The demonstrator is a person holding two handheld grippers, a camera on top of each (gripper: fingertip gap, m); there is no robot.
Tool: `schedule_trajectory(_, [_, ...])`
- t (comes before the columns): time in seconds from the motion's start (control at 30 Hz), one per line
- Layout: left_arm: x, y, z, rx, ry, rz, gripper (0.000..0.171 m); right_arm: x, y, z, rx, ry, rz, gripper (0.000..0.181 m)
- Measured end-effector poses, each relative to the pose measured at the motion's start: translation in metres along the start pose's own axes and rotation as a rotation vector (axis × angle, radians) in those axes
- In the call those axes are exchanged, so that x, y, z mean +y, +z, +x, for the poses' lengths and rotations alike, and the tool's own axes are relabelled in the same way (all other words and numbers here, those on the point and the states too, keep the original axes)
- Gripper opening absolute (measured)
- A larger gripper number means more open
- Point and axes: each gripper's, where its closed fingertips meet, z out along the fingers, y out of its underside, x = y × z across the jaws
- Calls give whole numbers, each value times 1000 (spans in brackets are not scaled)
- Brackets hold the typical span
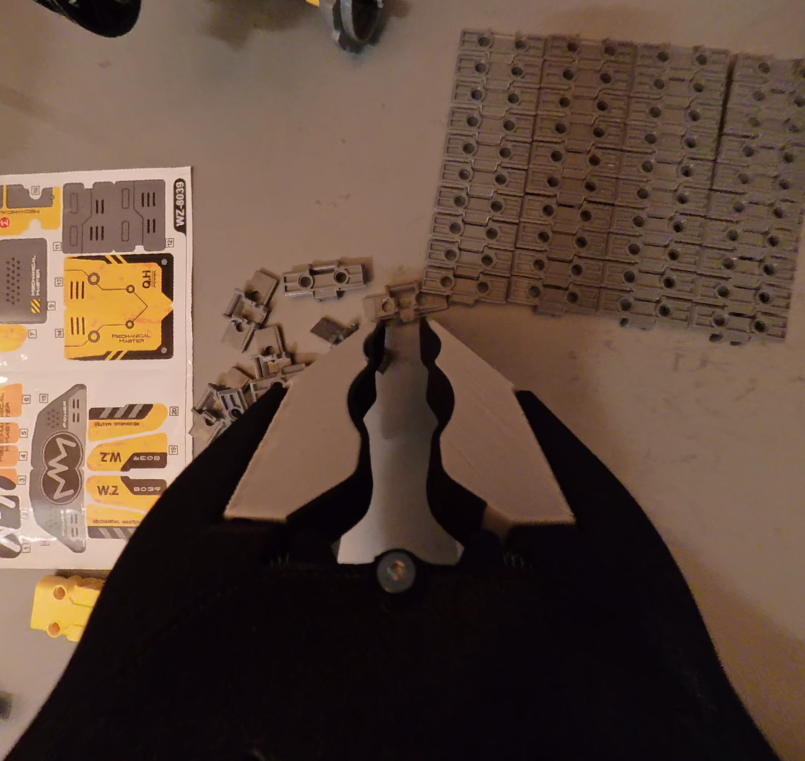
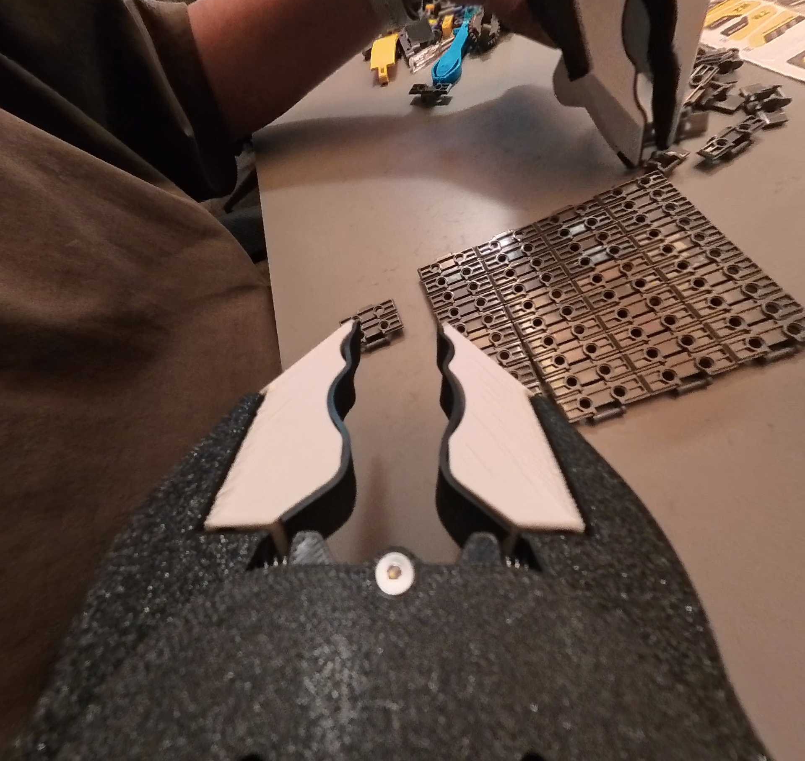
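The left gripper (image 1: 403, 326) has its tips narrowly apart at a single grey track link (image 1: 403, 302) with round holes, which touches the near-left corner of the grey mat of joined links (image 1: 610, 183); whether it pinches the link I cannot tell. Loose links (image 1: 252, 348) and a sticker sheet (image 1: 96, 348) lie left of it on the table (image 1: 283, 130). The right gripper (image 2: 398, 335) is spread above bare table, beside a small link piece (image 2: 379, 322).
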Motion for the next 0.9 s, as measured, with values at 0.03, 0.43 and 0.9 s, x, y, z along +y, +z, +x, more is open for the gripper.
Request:
schedule_trajectory(0.03, [1,1,0,-1,4,-1,13,0,0,0,1,-3,-2,34])
schedule_trajectory(0.43, [-6,3,1,-5,-10,44,16,0,-1,2,7,7,7,34])
schedule_trajectory(0.9, [-24,-42,19,-45,-84,213,9,-13,-12,21,176,-136,65,34])
